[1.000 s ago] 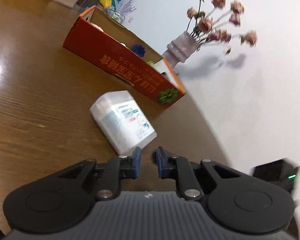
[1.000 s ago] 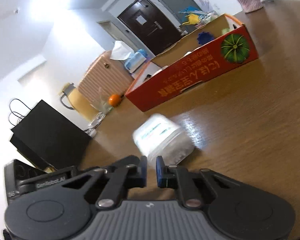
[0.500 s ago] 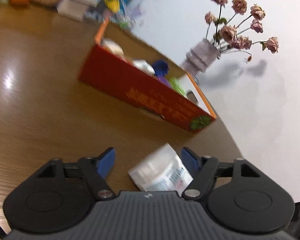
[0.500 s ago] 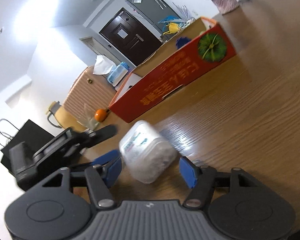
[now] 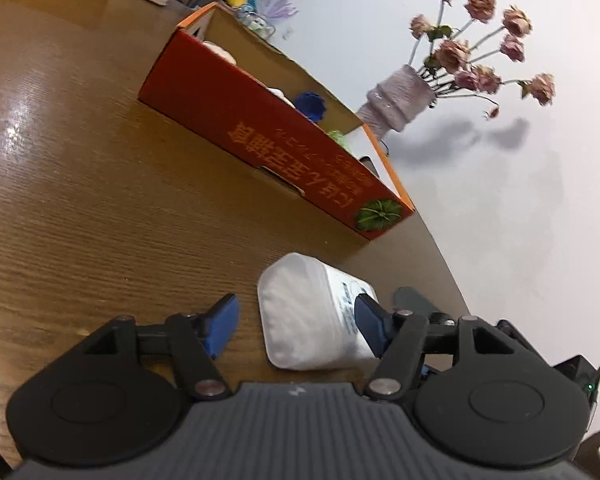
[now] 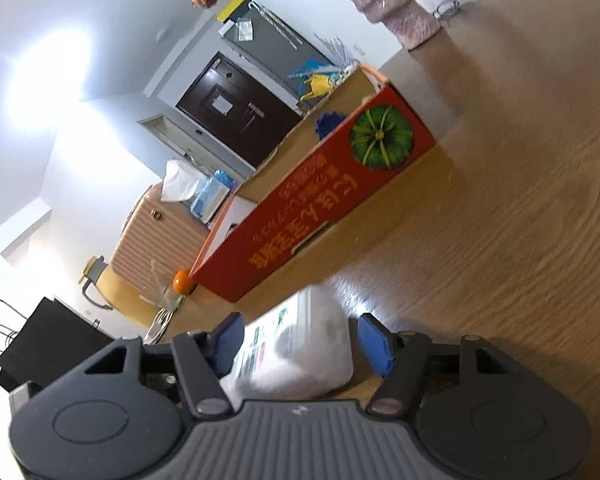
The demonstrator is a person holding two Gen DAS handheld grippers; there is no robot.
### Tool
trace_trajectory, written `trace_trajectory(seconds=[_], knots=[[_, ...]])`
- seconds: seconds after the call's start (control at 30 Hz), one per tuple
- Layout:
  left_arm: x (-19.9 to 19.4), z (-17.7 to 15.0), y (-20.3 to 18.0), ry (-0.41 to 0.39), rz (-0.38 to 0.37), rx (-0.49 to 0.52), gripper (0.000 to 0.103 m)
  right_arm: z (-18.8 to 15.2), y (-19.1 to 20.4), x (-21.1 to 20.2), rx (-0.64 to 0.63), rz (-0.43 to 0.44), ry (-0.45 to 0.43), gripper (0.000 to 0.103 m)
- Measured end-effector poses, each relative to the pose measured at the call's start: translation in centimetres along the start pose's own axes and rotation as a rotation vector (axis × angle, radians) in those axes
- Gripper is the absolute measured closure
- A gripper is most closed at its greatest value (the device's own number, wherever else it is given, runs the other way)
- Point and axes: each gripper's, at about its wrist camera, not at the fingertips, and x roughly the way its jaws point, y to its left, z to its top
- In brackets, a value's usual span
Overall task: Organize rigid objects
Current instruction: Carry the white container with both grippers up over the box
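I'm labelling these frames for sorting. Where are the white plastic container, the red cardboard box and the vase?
white plastic container point(image 5: 304, 312), left wrist view, its end face
red cardboard box point(image 5: 260, 144), left wrist view, printed long side
ribbed pale vase point(image 5: 400, 98), left wrist view, its body

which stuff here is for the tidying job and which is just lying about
For the job: white container, red box, left gripper, right gripper.

Lying about: vase, orange, suitcase, black bag.

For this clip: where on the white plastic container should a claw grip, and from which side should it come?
Grip the white plastic container across its flat long sides, coming in level from an end. It lies on its side on the table, and both the left claw and the right claw already straddle it there.
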Motion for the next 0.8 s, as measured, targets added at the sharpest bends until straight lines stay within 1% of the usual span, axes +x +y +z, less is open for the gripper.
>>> trace_trajectory(seconds=[0.07, 0.13, 0.17, 0.2, 0.23, 0.27, 0.3, 0.33, 0.37, 0.47, 0.53, 0.6, 0.67, 0.73, 0.8], knots=[[0.0, -0.3, -0.1, -0.036, 0.003, -0.007, 0.027, 0.4, -0.2, -0.1, -0.013, -0.007, -0.011, 0.04], [0.0, -0.6, -0.4, -0.058, 0.004, 0.004, 0.026, 0.8, -0.3, 0.6, -0.02, -0.017, 0.011, 0.041], [0.1, -0.7, -0.6, -0.054, -0.004, 0.014, 0.03, 0.8, -0.4, 0.9, -0.021, -0.021, 0.03, 0.047], [0.4, -1.0, -0.8, -0.031, -0.022, 0.025, 0.037, 0.6, -0.3, 1.3, -0.028, -0.02, 0.049, 0.051], [0.6, -1.1, -1.1, -0.022, -0.023, 0.025, 0.044, 0.3, -0.2, 1.5, -0.033, -0.015, 0.06, 0.057], [0.4, -1.4, -1.4, -0.04, -0.013, 0.033, 0.053, 0.0, -0.2, 1.8, -0.017, 0.004, 0.067, 0.057], [0.1, -1.6, -1.8, -0.052, 0.012, 0.056, 0.057, -0.2, -0.1, 1.5, -0.015, -0.005, 0.057, 0.057], [-0.2, -1.6, -2.1, -0.066, 0.018, 0.067, 0.064, -0.2, 0.1, 1.4, -0.021, -0.01, 0.058, 0.058], [-0.7, -1.6, -2.3, -0.081, 0.012, 0.063, 0.067, -0.1, 0.2, 1.2, -0.02, -0.011, 0.064, 0.058], [-1.9, -1.5, -2.9, -0.115, -0.032, 0.06, 0.07, 0.0, 0.5, -0.2, -0.011, 0.013, 0.051, 0.061], [-2.2, -1.4, -3.8, -0.131, -0.04, 0.077, 0.07, 0.0, 1.0, -1.2, -0.022, 0.022, 0.031, 0.061], [-2.0, -1.0, -4.6, -0.129, -0.047, 0.096, 0.07, 0.3, 1.3, -1.8, -0.025, 0.024, 0.013, 0.062], [-1.5, 0.2, -5.4, -0.123, -0.052, 0.108, 0.07, 1.2, 1.6, -2.4, -0.03, 0.029, -0.019, 0.069], [-0.9, 2.0, -6.3, -0.132, -0.057, 0.128, 0.07, 2.6, 1.9, -2.7, -0.037, 0.053, -0.046, 0.075], [-0.5, 3.9, -7.7, -0.156, -0.063, 0.168, 0.07, 4.7, 2.5, -2.4, -0.044, 0.077, -0.06, 0.076]])
